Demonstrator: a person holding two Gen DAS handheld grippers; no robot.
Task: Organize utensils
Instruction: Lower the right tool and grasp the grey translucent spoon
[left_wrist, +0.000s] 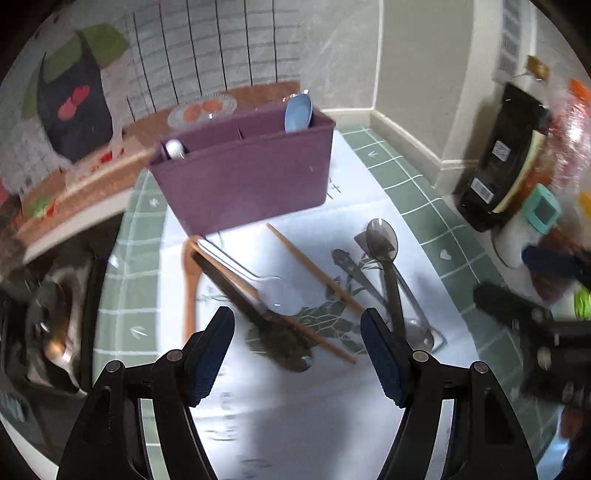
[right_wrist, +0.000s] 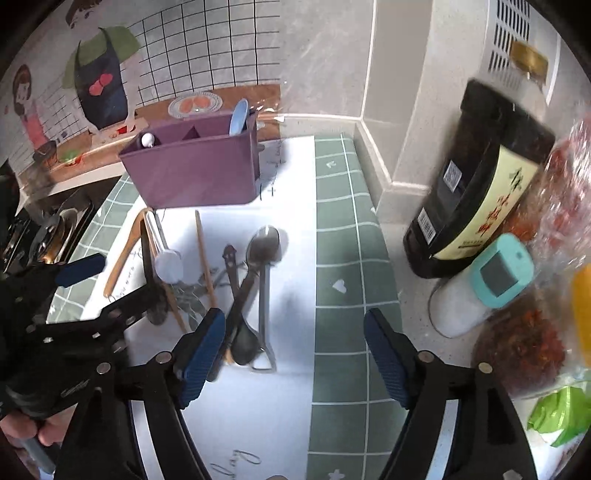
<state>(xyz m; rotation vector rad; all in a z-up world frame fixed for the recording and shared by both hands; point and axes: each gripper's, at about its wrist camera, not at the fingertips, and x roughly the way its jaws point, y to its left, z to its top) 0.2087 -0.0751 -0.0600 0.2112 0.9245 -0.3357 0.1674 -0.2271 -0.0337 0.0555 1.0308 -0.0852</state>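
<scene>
The utensils lie in a loose pile on the white mat (left_wrist: 295, 398), just in front of the purple caddy (left_wrist: 243, 177). Metal spoon (right_wrist: 264, 240) looks stiff and slick, so I'd pinch its handle mid-length. Chopstick (right_wrist: 203, 254) and wooden spoon (left_wrist: 190, 280) seem light and grippier. Left gripper (left_wrist: 297, 354) and right gripper (right_wrist: 295, 354) both have jaws spread, nothing held. Room's tight to the right: bottle (right_wrist: 476, 195) and shaker (right_wrist: 480, 291) crowd the table.
</scene>
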